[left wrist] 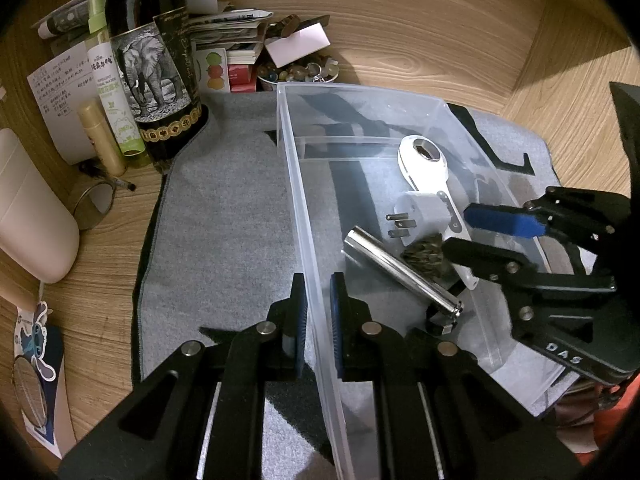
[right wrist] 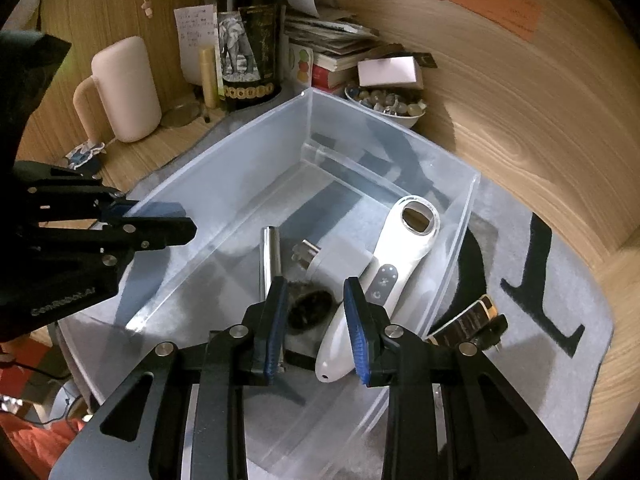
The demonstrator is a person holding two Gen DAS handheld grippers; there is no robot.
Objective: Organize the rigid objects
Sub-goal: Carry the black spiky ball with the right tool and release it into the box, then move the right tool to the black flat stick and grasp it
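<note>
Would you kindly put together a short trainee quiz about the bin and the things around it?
1. True or false: the left gripper is clamped on a wall of the clear plastic bin.
2. Which stands outside the bin? A) white plug adapter B) shiny metal cylinder C) dark glass bottle with an elephant label
3. Fill in: the white handheld device with a hole in its head lies ___ the bin.

Key: 1 true; 2 C; 3 inside.
</note>
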